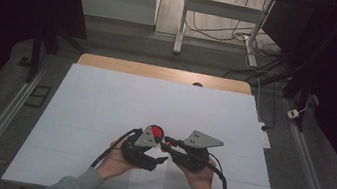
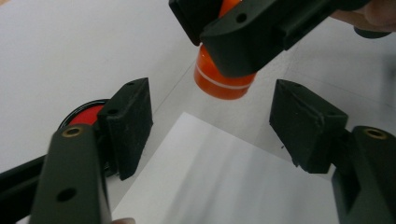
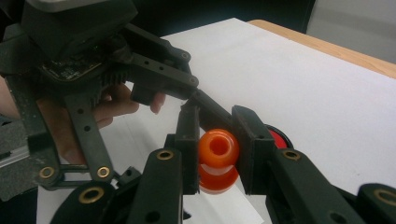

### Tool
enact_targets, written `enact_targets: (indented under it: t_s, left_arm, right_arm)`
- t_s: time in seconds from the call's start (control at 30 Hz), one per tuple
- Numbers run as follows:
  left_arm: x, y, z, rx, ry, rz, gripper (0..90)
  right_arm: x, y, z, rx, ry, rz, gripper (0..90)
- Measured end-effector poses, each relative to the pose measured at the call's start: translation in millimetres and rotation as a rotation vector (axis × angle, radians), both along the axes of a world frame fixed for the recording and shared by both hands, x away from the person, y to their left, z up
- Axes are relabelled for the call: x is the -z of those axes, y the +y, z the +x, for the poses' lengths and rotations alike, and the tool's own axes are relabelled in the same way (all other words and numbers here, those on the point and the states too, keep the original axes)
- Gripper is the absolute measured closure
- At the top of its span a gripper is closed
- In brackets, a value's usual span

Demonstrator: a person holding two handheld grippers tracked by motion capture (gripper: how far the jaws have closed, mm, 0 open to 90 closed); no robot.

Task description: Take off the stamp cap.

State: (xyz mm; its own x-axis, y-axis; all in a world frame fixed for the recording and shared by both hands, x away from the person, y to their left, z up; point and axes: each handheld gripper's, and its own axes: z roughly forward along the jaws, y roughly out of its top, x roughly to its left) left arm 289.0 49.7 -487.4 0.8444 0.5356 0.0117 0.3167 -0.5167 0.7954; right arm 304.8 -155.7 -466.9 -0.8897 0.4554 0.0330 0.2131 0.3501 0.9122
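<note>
1. The orange stamp (image 3: 218,161), a small knobbed piece with a pale ring around its body, is being held above the surface, clamped between the fingers of the right gripper (image 3: 218,154).
2. In the left gripper view the orange stamp (image 2: 224,74) is hanging base-down from the right gripper (image 2: 243,28), above a loose white sheet (image 2: 224,177) lying on the surface.
3. The left gripper (image 2: 210,126) is sitting with its fingers spread apart, grasping nothing, the stamp hovering just beyond and between them.
4. A round red pad in a black case (image 2: 86,114) is lying on the surface just behind the left gripper's left finger (image 2: 128,123); in the high view the red pad (image 1: 155,133) is showing between the two grippers' upper parts.
5. In the high view both grippers, the left gripper (image 1: 159,160) and the right gripper (image 1: 167,145), are meeting near the front middle of the white surface (image 1: 105,100), each one carried by a hand in a grey sleeve (image 1: 74,187).
</note>
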Motion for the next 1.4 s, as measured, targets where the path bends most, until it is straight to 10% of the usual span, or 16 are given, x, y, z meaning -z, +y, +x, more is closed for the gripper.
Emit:
enact_targets:
  t_s: [1.4]
  left_arm:
    - [2.4,-8.9,1.0,0.03,-0.051,0.021,63.4]
  right_arm:
    - [1.4,-1.2,1.2,0.004,0.004,0.01,72.0]
